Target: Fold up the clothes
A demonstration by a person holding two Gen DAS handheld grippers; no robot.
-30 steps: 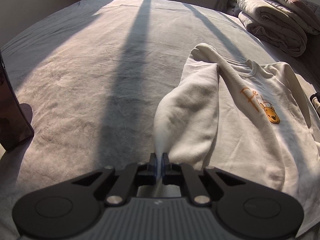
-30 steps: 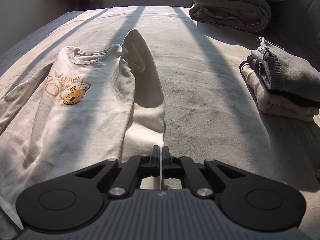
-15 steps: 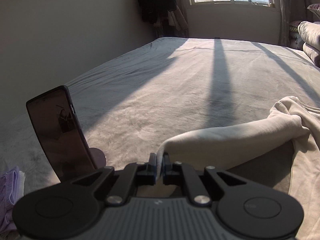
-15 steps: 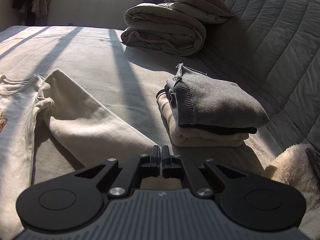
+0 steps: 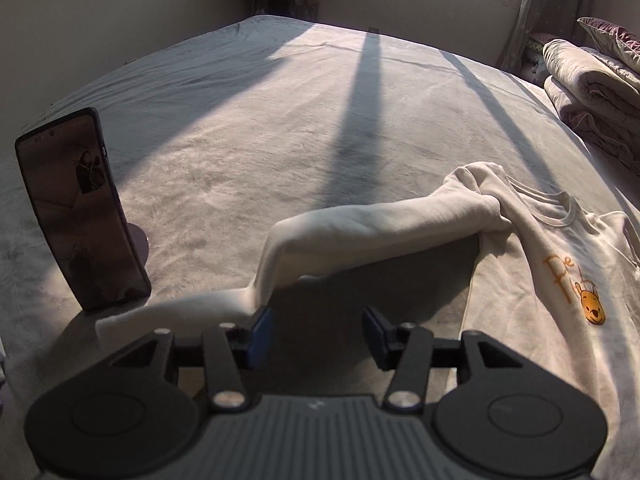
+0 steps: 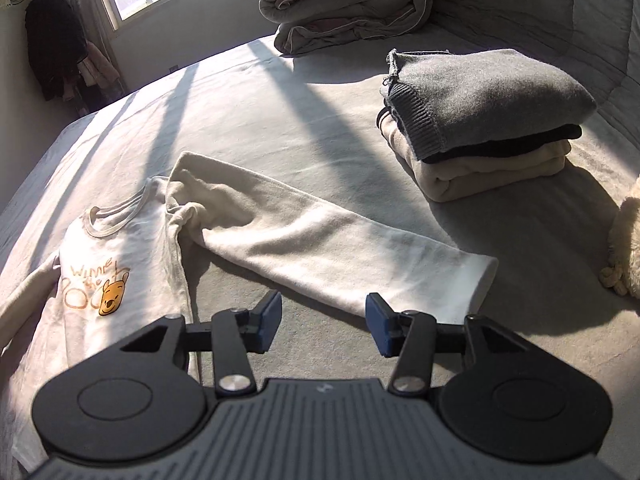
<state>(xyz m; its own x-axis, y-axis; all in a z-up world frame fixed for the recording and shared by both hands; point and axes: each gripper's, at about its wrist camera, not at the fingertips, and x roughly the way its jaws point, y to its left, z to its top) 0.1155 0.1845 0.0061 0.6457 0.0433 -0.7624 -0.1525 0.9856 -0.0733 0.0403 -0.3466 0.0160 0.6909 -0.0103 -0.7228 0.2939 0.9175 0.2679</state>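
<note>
Two wrist fisheyes, close above the bed [image 5: 248, 152], angled downward; both share the cream sweatshirt [image 5: 560, 280] [image 6: 120, 248].

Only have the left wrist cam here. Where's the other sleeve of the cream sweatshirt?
Observer: In the right wrist view the other sleeve lies flat on the bed, stretched out sideways from the sweatshirt.
Operator: Right tool holding it?
Observer: No. The right tool is open. Its jaws have just been opening and nothing is between them. The cuff lies just ahead.
Operator: Anything else on that side?
Observer: A folded stack, with a grey sweater on top, sits on the bed beyond the cuff, apart from it.
</note>
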